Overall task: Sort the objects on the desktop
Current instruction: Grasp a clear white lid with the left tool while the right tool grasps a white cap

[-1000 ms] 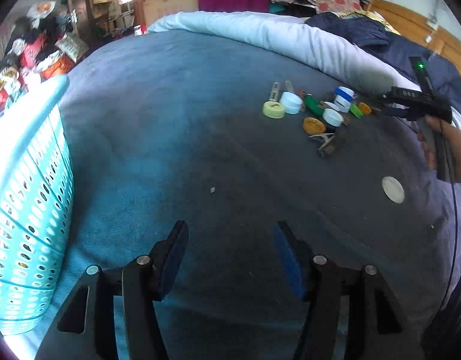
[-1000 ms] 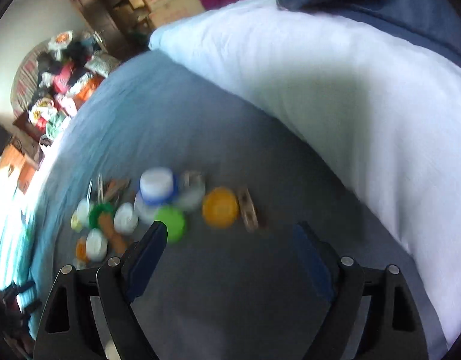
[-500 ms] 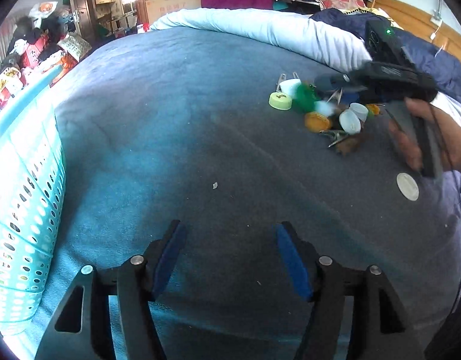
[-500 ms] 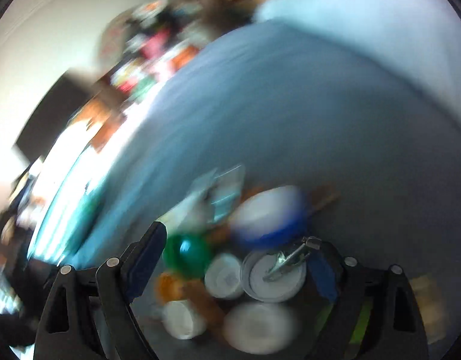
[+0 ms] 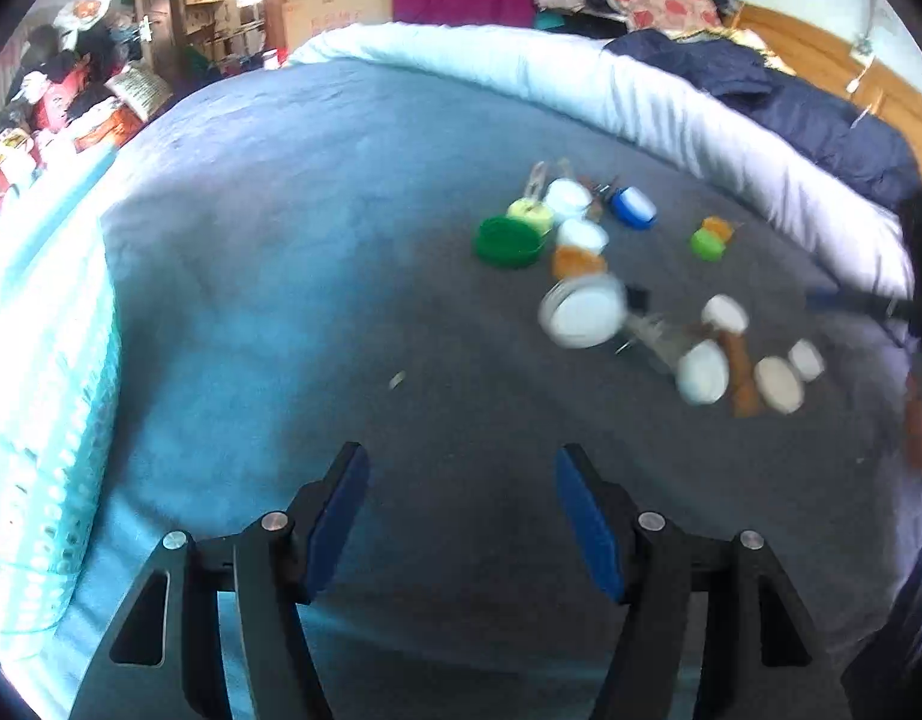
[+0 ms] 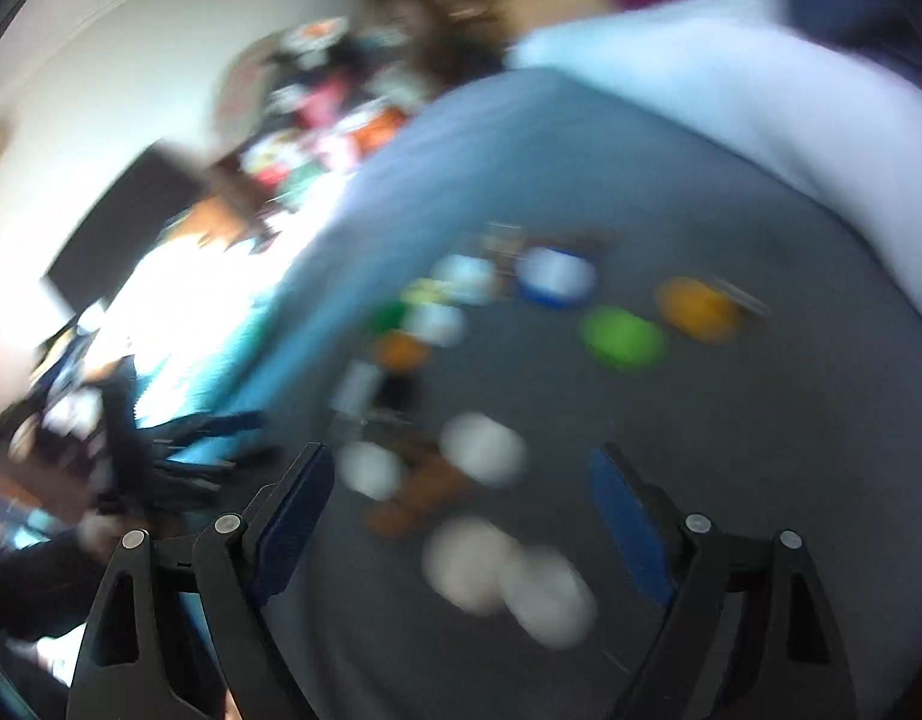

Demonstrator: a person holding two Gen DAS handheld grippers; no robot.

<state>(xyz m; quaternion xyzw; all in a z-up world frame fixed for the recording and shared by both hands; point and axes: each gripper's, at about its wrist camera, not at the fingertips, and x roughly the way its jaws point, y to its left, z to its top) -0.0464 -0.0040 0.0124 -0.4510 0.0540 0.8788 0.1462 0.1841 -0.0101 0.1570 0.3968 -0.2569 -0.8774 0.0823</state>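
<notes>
Caps [image 5: 580, 234] lie scattered mid-frame, loose for sorting. Both claws, left [image 5: 458, 510] and right [image 6: 458, 516], stand spread and empty, likely readied for the basket [image 5: 35, 420] at left.

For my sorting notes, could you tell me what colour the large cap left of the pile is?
Dark green, clearest in the left wrist view.
</notes>
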